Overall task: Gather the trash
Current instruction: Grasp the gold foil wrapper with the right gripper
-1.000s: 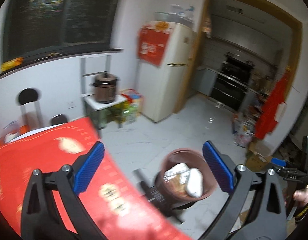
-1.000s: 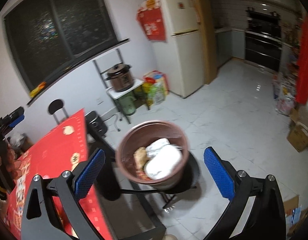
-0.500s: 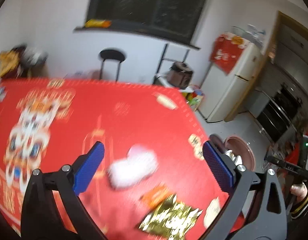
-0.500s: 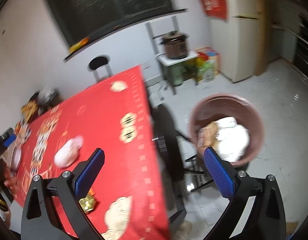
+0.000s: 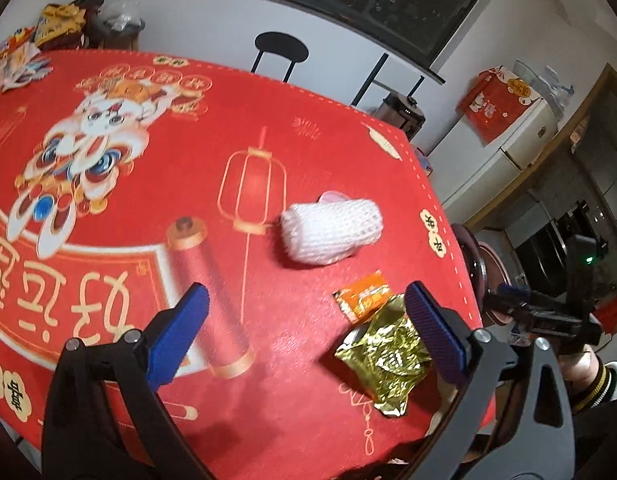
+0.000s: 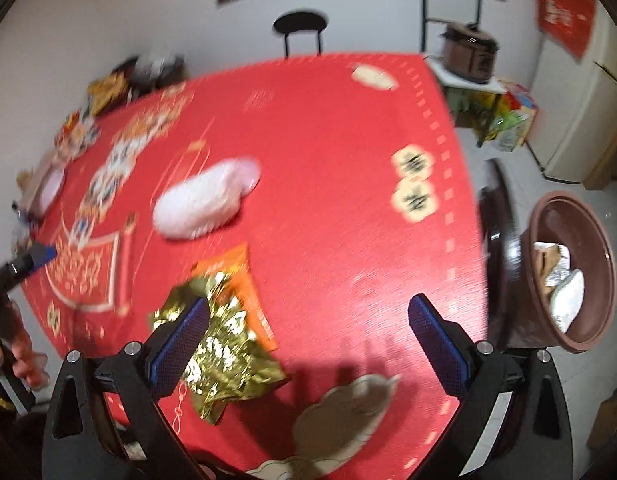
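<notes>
both grippers have swung from the bin [image 6: 570, 268] back over the red table [image 5: 268, 128]. left gripper [image 5: 304, 322] and right gripper [image 6: 308, 328] hang with fingers spread, empty. a foil wrapper [image 5: 386, 354], an orange packet [image 5: 364, 296] and a white foam net [image 5: 332, 232] lie near the table edge; the bin stands just past it. likely slip: foil overlaps the packet, so one pinch may drag both or drop one.

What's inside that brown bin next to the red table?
The brown bin holds white crumpled wrappers and a tan packet. Anything underneath them is covered.
</notes>
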Motion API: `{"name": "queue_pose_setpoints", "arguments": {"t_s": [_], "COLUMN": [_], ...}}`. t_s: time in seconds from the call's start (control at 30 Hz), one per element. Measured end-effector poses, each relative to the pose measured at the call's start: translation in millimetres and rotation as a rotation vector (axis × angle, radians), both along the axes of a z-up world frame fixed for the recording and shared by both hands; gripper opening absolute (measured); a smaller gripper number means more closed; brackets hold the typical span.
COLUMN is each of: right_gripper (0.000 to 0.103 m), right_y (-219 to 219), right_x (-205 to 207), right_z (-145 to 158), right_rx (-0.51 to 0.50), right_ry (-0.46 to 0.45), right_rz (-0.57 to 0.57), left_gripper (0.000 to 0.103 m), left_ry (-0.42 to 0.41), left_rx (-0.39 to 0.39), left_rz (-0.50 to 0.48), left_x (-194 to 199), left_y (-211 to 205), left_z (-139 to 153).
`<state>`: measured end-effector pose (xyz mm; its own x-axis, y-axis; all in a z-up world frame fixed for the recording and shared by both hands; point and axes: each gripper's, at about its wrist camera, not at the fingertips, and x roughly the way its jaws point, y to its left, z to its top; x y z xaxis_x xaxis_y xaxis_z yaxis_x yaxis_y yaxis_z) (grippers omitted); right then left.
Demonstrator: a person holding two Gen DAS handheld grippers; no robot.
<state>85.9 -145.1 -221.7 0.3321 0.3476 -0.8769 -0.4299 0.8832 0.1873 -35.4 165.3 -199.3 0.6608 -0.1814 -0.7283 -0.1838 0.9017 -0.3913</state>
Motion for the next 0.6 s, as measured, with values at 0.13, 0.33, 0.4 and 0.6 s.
{"name": "queue_pose_setpoints", "arguments": {"t_s": [0.13, 0.33, 0.4, 0.6], "right_gripper": [0.097, 0.072, 0.065, 0.061], "right_y": [24, 49, 54, 69], "right_x": [-9, -23, -23, -24], "right_z": [-24, -52, -56, -64], "right_rx": [-0.056, -0.119, -0.122, -0.168], "right_ry": [0.054, 0.099, 0.101, 0.077], "right_rz": [0.052, 0.150, 0.151, 0.182], "left_gripper": [0.096, 0.096, 0.096, 0.096], "left_ry": [0.008, 0.012, 0.018, 0.034], "left_rx": [-0.003, -0.022, -0.025, -0.038], "left_rz": [-0.001, -0.007, -0.014, -0.028], "left_x": [0, 2, 4, 7], "left_y": [11, 25, 27, 35], "left_z": [-5, -8, -11, -17]}}
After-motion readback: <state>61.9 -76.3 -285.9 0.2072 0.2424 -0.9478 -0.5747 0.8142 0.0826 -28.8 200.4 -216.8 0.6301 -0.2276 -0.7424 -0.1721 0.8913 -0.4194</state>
